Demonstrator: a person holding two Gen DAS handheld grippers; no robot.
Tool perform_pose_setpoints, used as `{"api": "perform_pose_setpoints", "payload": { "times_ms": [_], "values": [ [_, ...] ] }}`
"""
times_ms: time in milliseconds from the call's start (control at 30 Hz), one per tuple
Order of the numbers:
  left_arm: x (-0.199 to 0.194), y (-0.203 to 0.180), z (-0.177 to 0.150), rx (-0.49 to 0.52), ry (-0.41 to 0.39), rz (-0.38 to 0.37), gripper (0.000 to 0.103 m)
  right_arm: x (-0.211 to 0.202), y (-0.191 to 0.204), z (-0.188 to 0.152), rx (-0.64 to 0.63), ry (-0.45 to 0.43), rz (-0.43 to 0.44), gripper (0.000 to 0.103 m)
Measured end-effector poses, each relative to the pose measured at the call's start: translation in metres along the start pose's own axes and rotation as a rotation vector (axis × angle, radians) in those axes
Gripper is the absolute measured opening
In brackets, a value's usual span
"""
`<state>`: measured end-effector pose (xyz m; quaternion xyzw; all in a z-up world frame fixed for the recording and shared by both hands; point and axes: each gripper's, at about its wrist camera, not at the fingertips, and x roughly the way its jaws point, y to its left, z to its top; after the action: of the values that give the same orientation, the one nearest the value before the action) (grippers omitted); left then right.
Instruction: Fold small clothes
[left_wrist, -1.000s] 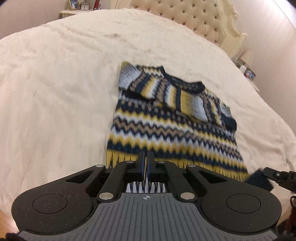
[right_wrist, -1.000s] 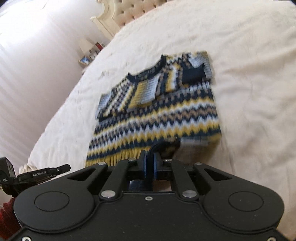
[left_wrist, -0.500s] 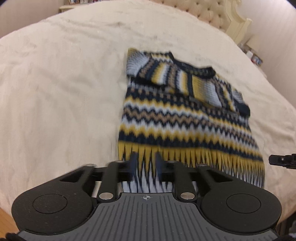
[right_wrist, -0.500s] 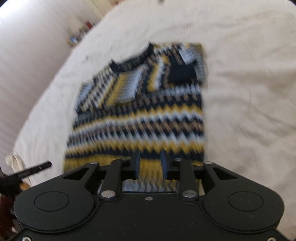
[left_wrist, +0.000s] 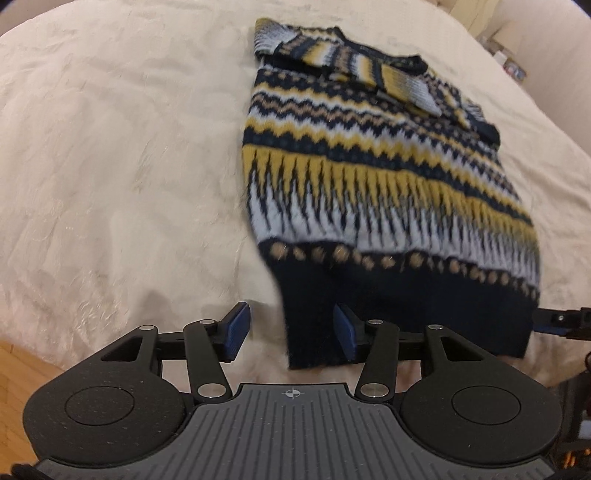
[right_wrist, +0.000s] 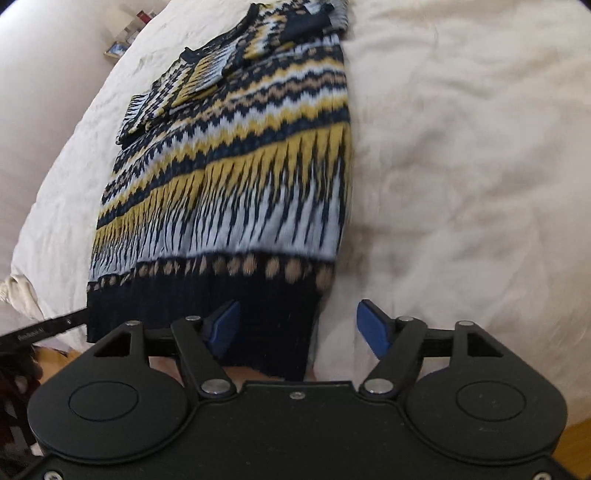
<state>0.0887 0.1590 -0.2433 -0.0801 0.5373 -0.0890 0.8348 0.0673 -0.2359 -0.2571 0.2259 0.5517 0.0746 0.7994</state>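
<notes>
A small knitted sweater (left_wrist: 369, 173) in navy, yellow, pale blue and tan zigzags lies flat on a cream bedspread (left_wrist: 110, 147), sleeves folded over its chest, navy hem nearest me. My left gripper (left_wrist: 291, 334) hovers at the hem's left corner, its jaws opening; the corner lies between the blue pads (left_wrist: 236, 326), which do not press on it. In the right wrist view the sweater (right_wrist: 236, 177) runs away from me. My right gripper (right_wrist: 299, 326) is at the hem's right corner, jaws opening wide, the corner between them and untouched.
The bedspread (right_wrist: 461, 166) spreads wide on both sides of the sweater. A strip of wooden floor (left_wrist: 22, 362) shows past the bed's near edge. A nightstand with small items (right_wrist: 122, 40) stands by the wall. The other gripper's tip (left_wrist: 565, 319) pokes in at right.
Both grippers have gone from shut to open and dropped toward the sweater's near hem. The hem, earlier hidden behind the grippers, now shows between the pads.
</notes>
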Motion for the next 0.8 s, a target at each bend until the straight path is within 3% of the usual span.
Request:
{"api": "perform_pose_setpoints", "payload": {
  "times_ms": [133,400,433,467,500,533,633,800],
  "values": [
    [0.006,0.002,0.000,-0.010,0.010,0.000,0.048,0.008,0.004,-0.005,0.012,-0.006,0.019,0.074],
    [0.023,-0.008,0.014,-0.029,0.041,-0.081,0.047,0.021,0.016,-0.003,0.008,0.014,0.068,0.072],
    [0.024,-0.008,0.014,-0.038,0.034,-0.104,0.039,0.022,0.017,-0.002,0.009,0.022,0.072,0.064],
    [0.022,-0.007,0.015,-0.054,0.016,-0.133,0.010,0.023,0.019,-0.001,0.006,0.027,0.068,0.057],
    [0.022,-0.007,0.016,-0.067,0.008,-0.139,0.005,0.023,0.020,0.000,-0.004,0.031,0.057,0.034],
    [0.019,-0.007,0.017,-0.078,0.002,-0.141,0.005,0.022,0.022,0.002,-0.015,0.033,0.047,0.022],
    [0.005,-0.006,0.025,-0.107,-0.039,-0.183,0.005,0.008,0.026,0.007,-0.053,0.015,0.092,0.020],
    [-0.023,-0.005,0.052,-0.171,-0.122,-0.227,0.005,-0.028,0.034,0.032,-0.056,-0.087,0.187,0.019]
  ]
}}
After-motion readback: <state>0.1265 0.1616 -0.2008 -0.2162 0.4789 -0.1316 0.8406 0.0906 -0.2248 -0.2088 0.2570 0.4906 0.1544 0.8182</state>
